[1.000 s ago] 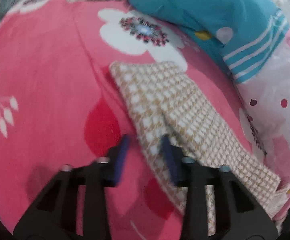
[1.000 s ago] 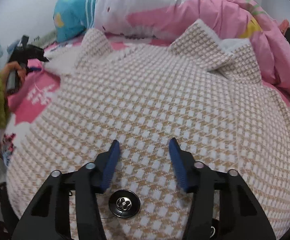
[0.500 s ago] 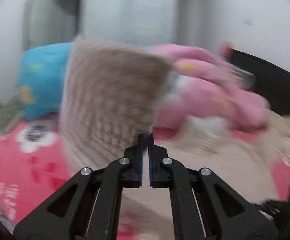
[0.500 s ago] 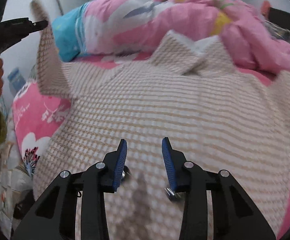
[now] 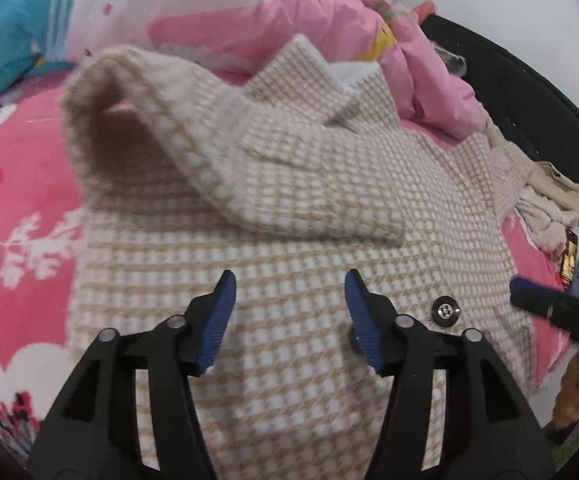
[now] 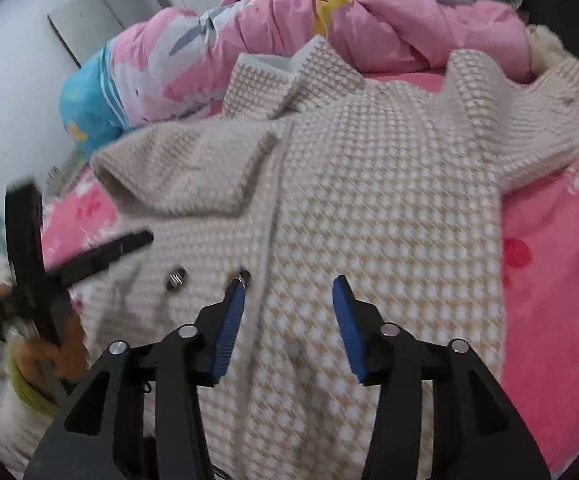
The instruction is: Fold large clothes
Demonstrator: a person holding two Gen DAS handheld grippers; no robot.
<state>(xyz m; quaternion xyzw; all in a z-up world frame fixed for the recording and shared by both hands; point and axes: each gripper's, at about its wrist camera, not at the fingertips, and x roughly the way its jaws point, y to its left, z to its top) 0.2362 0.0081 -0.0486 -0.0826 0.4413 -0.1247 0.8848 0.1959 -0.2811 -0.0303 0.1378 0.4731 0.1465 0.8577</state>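
Note:
A beige and white houndstooth coat (image 5: 289,248) lies spread on a pink bed, collar away from me. Its left sleeve (image 5: 193,136) is folded across the chest. My left gripper (image 5: 289,304) is open and empty just above the coat's front, near a silver button (image 5: 444,311). In the right wrist view the coat (image 6: 369,216) fills the middle, with the folded sleeve (image 6: 185,172) on its left and the other sleeve (image 6: 541,120) stretched out to the right. My right gripper (image 6: 289,312) is open and empty over the coat's front. The left gripper (image 6: 89,256) shows blurred at the left there.
A pink floral bedsheet (image 5: 21,184) lies under the coat. A bunched pink duvet (image 5: 289,12) and a teal pillow (image 5: 5,40) sit behind the collar. A pile of pale clothes (image 5: 549,208) lies at the right by a dark headboard (image 5: 529,92).
My left gripper took the left sleeve, lifted it, laid it across the chest and opened. My right gripper has widened and shifted over the coat's front.

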